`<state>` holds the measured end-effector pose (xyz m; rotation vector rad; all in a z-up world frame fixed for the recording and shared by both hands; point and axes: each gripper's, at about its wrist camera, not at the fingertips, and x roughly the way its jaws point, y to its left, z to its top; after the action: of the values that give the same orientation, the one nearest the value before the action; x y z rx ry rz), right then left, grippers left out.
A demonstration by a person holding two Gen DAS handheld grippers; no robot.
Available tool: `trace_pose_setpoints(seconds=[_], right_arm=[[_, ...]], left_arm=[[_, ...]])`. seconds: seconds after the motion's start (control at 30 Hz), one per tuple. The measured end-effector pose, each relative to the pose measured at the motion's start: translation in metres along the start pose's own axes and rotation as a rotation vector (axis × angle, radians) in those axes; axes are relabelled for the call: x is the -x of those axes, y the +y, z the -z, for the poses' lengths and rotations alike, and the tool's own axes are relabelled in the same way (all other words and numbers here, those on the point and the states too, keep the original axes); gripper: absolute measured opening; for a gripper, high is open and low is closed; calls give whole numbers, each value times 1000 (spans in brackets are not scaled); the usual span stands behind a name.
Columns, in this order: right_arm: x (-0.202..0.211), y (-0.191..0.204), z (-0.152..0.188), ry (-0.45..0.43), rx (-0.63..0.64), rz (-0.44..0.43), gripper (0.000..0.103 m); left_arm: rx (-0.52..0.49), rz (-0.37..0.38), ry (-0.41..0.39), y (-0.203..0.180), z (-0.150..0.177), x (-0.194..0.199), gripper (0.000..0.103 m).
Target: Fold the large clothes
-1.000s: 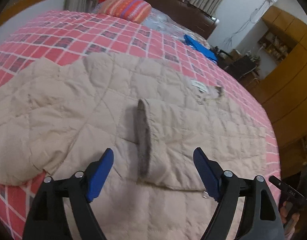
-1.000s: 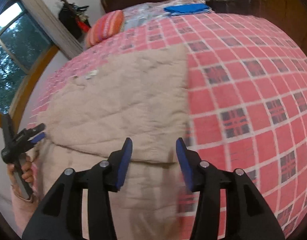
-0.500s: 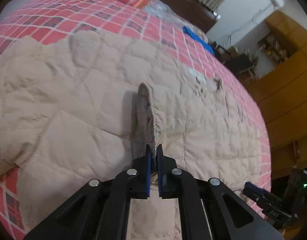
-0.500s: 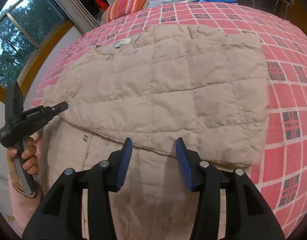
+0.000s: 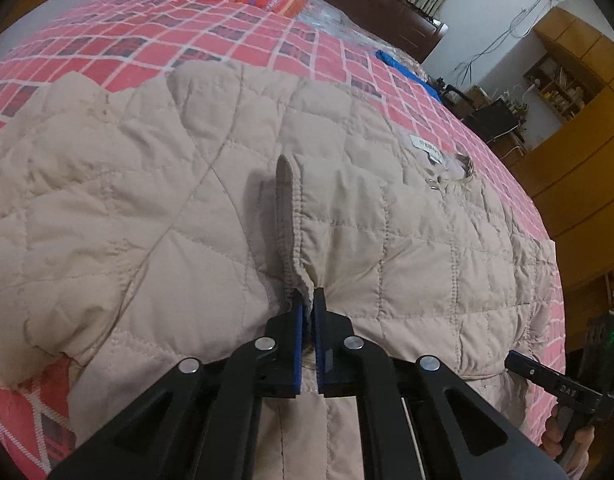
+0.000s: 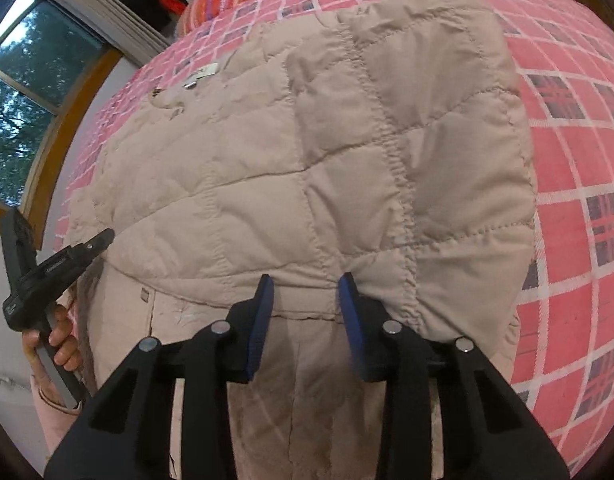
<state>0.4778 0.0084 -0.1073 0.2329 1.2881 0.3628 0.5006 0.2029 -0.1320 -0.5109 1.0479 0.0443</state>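
Since a second ago my left gripper (image 5: 310, 300) has clamped onto the sleeve cuff (image 5: 287, 216) of the beige quilted jacket (image 5: 407, 248) spread on the checked bed (image 5: 267, 46), right gripper (image 6: 305, 300) hovering open at the folded edge, so I'd lift slow and keep the sleeve flat.

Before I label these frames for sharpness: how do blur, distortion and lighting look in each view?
Left wrist view: the beige jacket is sharp; fisheye bows the checked bedspread, slightly soft at far left; the left gripper shades the cloth below.
Right wrist view: mostly sharp, strongly bulged; daylight at the window; the right gripper shadows the hem.
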Motion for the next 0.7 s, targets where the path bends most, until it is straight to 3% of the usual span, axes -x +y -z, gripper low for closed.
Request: trace_pose_setpoints(seconds=[0.13, 0.17, 0.2, 0.27, 0.37, 0.5, 0.7], right_arm=[[2, 11, -2, 6, 20, 45, 36], [5, 15, -2, 1, 23, 53, 39], [7, 20, -2, -6, 32, 54, 41], [17, 38, 3, -31, 78, 43, 52], [18, 69, 8, -42, 142, 38, 63], [-4, 125, 18, 17, 242, -19, 63], [-41, 200, 26, 65, 373, -31, 63]], left_arm=[[-22, 0, -6, -2, 5, 17, 13], [-28, 0, -10, -1, 7, 25, 28], [-41, 3, -28, 2, 12, 40, 53], [-51, -3, -77, 12, 20, 66, 74], [-24, -53, -130, 49, 34, 106, 78], [120, -154, -164, 137, 58, 154, 78], [364, -288, -221, 255, 86, 201, 78]])
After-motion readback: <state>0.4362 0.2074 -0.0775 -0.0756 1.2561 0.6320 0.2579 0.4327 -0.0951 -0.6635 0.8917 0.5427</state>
